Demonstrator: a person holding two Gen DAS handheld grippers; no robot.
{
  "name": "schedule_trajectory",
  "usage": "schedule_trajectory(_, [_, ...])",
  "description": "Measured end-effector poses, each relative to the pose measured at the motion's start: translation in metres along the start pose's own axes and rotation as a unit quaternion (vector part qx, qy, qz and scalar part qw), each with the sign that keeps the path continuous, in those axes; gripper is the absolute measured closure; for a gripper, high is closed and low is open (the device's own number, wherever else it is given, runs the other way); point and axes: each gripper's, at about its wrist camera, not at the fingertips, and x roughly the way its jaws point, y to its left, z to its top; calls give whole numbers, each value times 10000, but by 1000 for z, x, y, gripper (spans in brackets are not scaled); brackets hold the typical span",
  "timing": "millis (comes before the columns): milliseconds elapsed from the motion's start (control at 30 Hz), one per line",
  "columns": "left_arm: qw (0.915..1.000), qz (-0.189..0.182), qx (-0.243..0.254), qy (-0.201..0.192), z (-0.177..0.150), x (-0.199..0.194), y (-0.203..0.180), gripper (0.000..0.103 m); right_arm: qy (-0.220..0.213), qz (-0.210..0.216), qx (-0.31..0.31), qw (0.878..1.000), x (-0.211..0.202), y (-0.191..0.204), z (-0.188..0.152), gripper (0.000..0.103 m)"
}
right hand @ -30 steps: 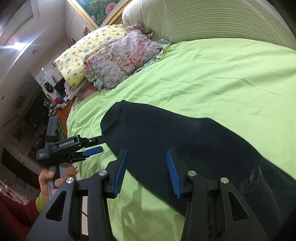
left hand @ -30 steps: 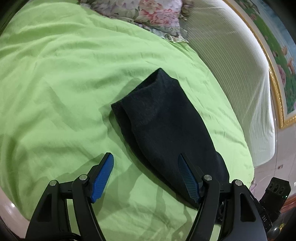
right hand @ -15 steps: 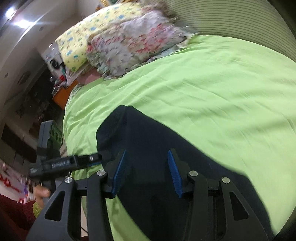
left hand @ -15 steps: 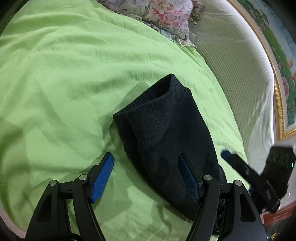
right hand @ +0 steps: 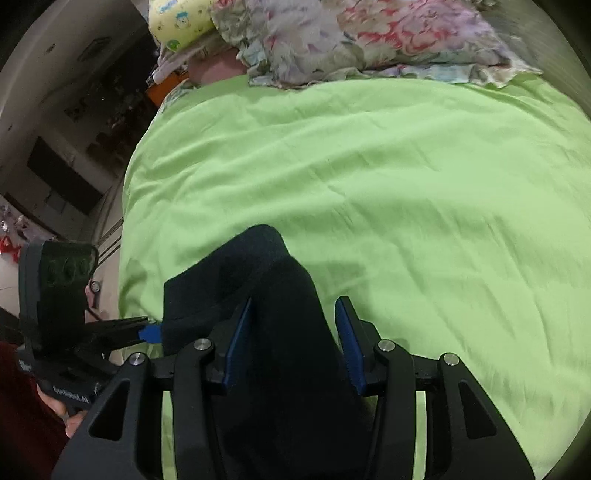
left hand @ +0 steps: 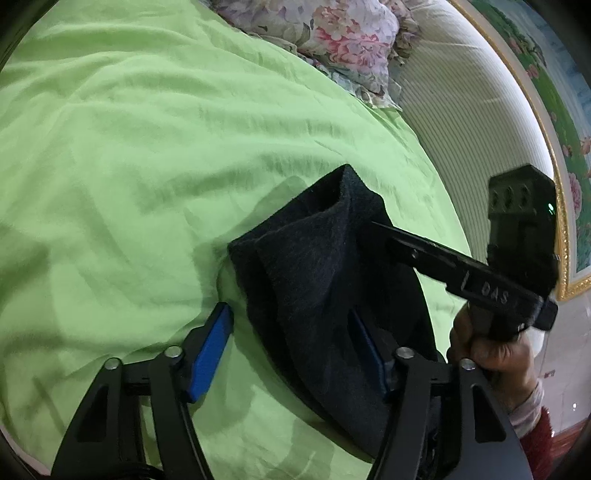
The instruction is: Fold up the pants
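Note:
Dark, nearly black pants (left hand: 325,280) lie folded lengthwise on the light green bedsheet (left hand: 129,147), leg end pointing away. My left gripper (left hand: 288,339) is open, its jaws straddling the near left edge of the pants. My right gripper (right hand: 295,339) is open too, low over the pants (right hand: 258,295), with the fabric between its blue pads (right hand: 240,343). In the left wrist view the right gripper (left hand: 384,229) reaches in from the right, its tips at the pants' upper right edge. In the right wrist view the left gripper (right hand: 147,332) sits at the pants' left edge.
Floral pillows (left hand: 340,40) and a yellow pillow (right hand: 181,22) lie at the head of the bed. A striped white padded headboard (left hand: 472,122) curves along the right. The bed's left edge (right hand: 125,221) drops to a dark room with furniture.
Both grippers moved closer to the pants. The right gripper swung in over the leg end and came into the left wrist view. The fabric near the end bunched up slightly.

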Motion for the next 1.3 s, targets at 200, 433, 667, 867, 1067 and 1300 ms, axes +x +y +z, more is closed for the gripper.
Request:
schedule_trajectory(200, [9999,130,16,-80,4,5,3,70,-1,186,-121,9998,-2,5,-2,79])
schedule_trajectory(433, [9997,-73,194,-85,3,-7,-12,73,-607,274,-125,9977,-49,20,-17,83])
schedule_trajectory(667, [9950,-614,764,-196,0,-38,-59,74,-1334,367,-14,9904,-118,29,-49,83])
schedule_trajectory(867, [9836,-1060,1442,-218,-20,-60,-111,77,-1970,352,345,9792,-171,21,-93,83])
schedule_trajectory(1067, [9724,-1266,1955,-120,-46,-68,-160,79,-2458,53,565,9677,-210,16,-139,84])
schedule_trajectory(1300, [9527,-1601,2577,145,-94,-72,-219,79,-3019,-76,913,9489,-249,6,-202,84])
